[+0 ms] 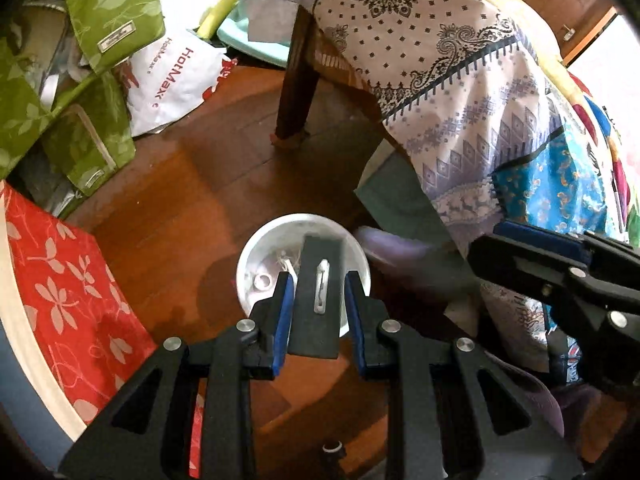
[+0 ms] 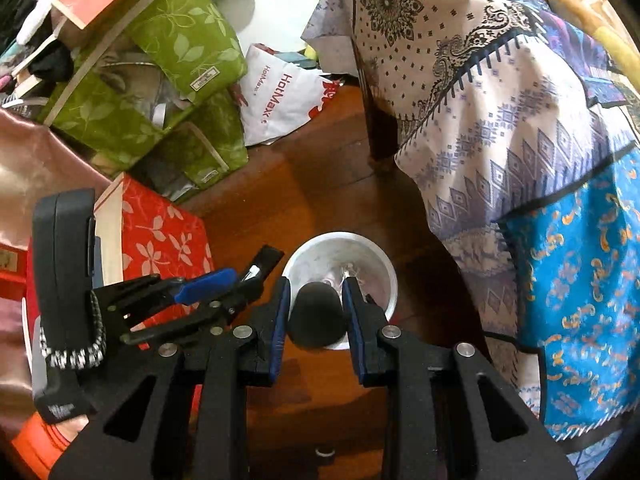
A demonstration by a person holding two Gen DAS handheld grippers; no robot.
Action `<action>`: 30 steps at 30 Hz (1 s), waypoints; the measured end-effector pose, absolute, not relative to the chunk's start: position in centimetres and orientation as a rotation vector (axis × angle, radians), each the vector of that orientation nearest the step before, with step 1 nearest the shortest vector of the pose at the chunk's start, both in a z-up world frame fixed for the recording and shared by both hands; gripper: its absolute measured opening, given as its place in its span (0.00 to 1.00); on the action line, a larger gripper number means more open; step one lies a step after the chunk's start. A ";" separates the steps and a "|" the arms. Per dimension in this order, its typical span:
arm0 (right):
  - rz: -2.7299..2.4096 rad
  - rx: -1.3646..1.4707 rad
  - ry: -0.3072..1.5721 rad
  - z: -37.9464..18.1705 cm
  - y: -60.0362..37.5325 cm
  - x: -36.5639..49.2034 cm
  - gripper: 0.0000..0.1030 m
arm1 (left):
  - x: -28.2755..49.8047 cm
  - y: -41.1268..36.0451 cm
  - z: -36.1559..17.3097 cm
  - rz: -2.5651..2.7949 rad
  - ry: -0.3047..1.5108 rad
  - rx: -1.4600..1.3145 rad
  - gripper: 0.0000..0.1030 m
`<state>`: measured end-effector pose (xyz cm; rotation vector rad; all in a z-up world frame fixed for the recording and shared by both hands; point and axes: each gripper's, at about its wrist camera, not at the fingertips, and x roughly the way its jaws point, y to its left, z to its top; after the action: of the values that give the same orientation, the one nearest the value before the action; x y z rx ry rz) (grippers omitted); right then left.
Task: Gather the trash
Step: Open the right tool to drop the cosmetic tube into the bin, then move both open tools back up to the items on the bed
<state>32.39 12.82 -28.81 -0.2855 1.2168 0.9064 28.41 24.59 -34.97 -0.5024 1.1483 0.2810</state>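
The patterned white-and-blue cloth (image 1: pixel 460 92) draped over the dark wooden table (image 1: pixel 296 80) fills my right side, hanging close to the brown wooden floor (image 1: pixel 192 200). On my left, green leaf-print fabric boxes (image 1: pixel 84 80) and a red leaf-print fabric box (image 1: pixel 68 292) crowd the floor's edge, with a white HotMax plastic bag (image 1: pixel 176 80) behind them. That leaves a bare strip of floor running toward the table leg.

In that strip stands the round white plastic bin (image 1: pixel 256 256), mouth up. Inside it lie small pale scraps and a white ring; I cannot tell more.

My left tool (image 1: pixel 316 284) is clamped on a flat black rectangular strip with a white clip (image 1: pixel 318 284). Its long axis points straight ahead, far end over the bin's mouth.

My right tool (image 2: pixel 316 304) is clamped on a rounded black foam lump (image 2: pixel 316 316), held over the near rim of the bin (image 2: pixel 384 272). The 2 tools sit side by side, near each other.
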 end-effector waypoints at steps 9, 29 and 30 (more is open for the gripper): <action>0.884 -0.309 1.194 -27.9 11.7 32.4 0.36 | 27.9 23.3 -33.7 0.293 1.157 -0.421 0.28; 0.858 -0.249 0.981 -18.6 2.5 28.8 0.36 | 24.8 15.3 -21.7 0.290 0.983 -0.223 0.31; 0.853 -0.241 0.971 -18.1 1.9 28.7 0.36 | 24.9 14.5 -20.8 0.279 0.969 -0.215 0.32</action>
<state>28.70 1.90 -18.12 -0.2410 0.9707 0.8526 24.92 14.51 -20.83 -0.2148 0.9693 0.2793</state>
